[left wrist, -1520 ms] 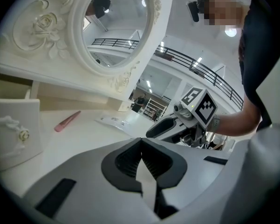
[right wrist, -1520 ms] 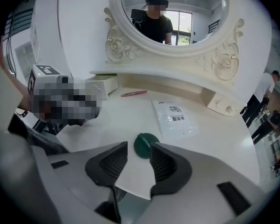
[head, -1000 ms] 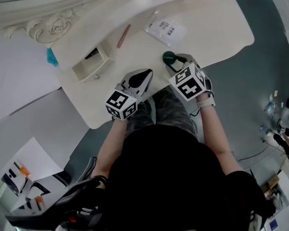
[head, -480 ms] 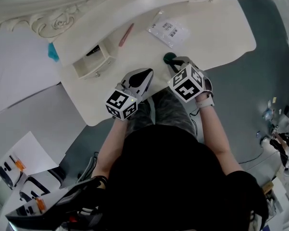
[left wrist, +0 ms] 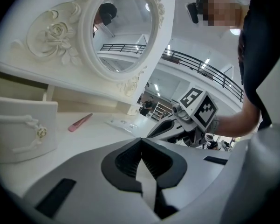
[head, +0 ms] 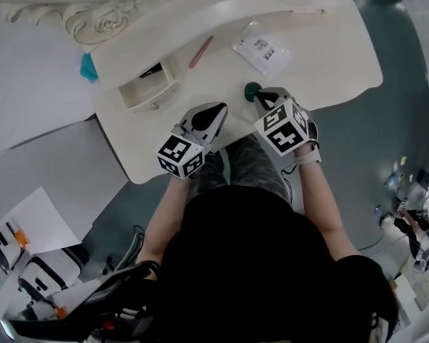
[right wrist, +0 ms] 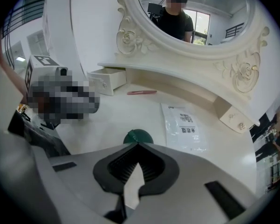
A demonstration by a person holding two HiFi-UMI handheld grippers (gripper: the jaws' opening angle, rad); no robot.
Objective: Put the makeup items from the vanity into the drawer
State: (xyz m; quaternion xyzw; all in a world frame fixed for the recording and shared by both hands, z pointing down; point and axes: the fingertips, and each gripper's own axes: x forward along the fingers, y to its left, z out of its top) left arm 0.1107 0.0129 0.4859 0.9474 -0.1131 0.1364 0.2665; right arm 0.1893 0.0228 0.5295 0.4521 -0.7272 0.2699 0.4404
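Note:
A dark green round item (head: 251,89) (right wrist: 138,136) lies on the white vanity top (head: 321,41). My right gripper (head: 264,96) (right wrist: 137,144) is shut, its tips meeting right at the item's near edge; I cannot tell whether they pinch it. A pink pencil (head: 200,51) (right wrist: 141,92) (left wrist: 80,122) and a white packet (head: 264,48) (right wrist: 182,125) lie farther back. The small drawer (head: 150,86) (right wrist: 107,80) (left wrist: 23,125) stands open at the left with a dark item inside. My left gripper (head: 213,111) (left wrist: 140,139) is shut and empty, near the front edge.
An ornate oval mirror (left wrist: 121,31) rises behind the vanity. A second small drawer (right wrist: 233,118) at the right is shut. A teal object (head: 88,67) sits beside the vanity's left end. The grippers are close together, a hand's width apart.
The right gripper has edged forward over the green item, which is now partly covered, and its jaws have come together. The left gripper has stayed in place.

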